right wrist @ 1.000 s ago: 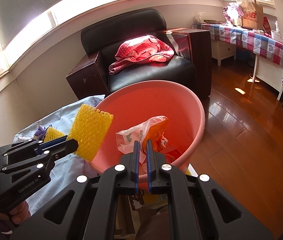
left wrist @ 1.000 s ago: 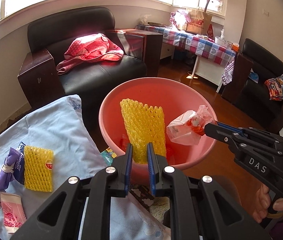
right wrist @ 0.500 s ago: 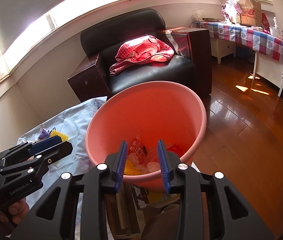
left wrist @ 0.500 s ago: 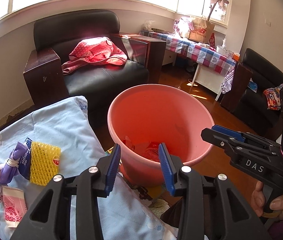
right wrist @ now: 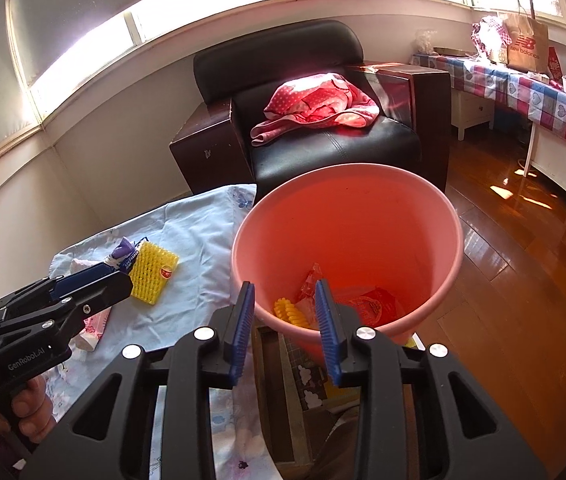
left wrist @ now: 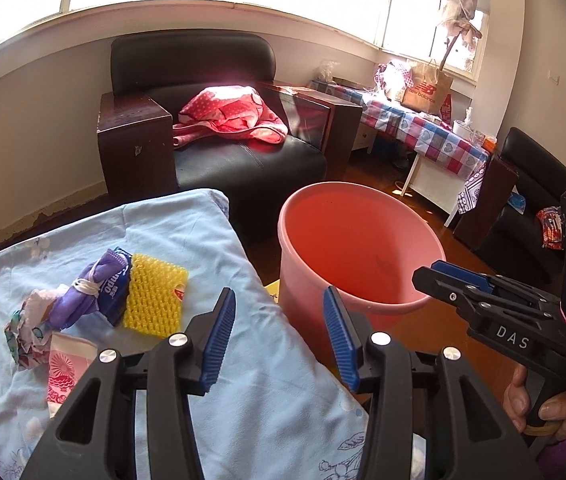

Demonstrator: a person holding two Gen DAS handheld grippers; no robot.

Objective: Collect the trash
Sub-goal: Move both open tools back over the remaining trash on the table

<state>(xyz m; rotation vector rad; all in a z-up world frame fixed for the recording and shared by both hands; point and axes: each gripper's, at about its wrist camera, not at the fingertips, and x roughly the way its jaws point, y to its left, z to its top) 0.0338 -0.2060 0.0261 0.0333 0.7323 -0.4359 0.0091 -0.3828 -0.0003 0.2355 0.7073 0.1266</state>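
A pink bucket (left wrist: 363, 248) (right wrist: 347, 216) stands on the floor beside a table under a light blue cloth (left wrist: 187, 240) (right wrist: 187, 240). In the bucket lie a yellow foam net (right wrist: 291, 312) and plastic wrappers (right wrist: 375, 304). On the cloth lie another yellow foam net (left wrist: 155, 296) (right wrist: 151, 272), a purple wrapper (left wrist: 95, 288), crumpled paper (left wrist: 27, 328) and a pink-white packet (left wrist: 63, 372). My left gripper (left wrist: 279, 328) is open and empty over the cloth's right edge. My right gripper (right wrist: 283, 320) is open and empty above the bucket's near rim.
A black armchair (left wrist: 219, 152) (right wrist: 323, 128) with a red-pink cloth (left wrist: 235, 116) stands behind the bucket. A table with a checked cover (left wrist: 415, 124) and another dark chair (left wrist: 531, 208) stand to the right. The floor (right wrist: 523, 280) is polished wood.
Both grippers opened and dropped the yellow foam net and the plastic wrapper into the bucket. Both then drew back; the left one swung left over the cloth.
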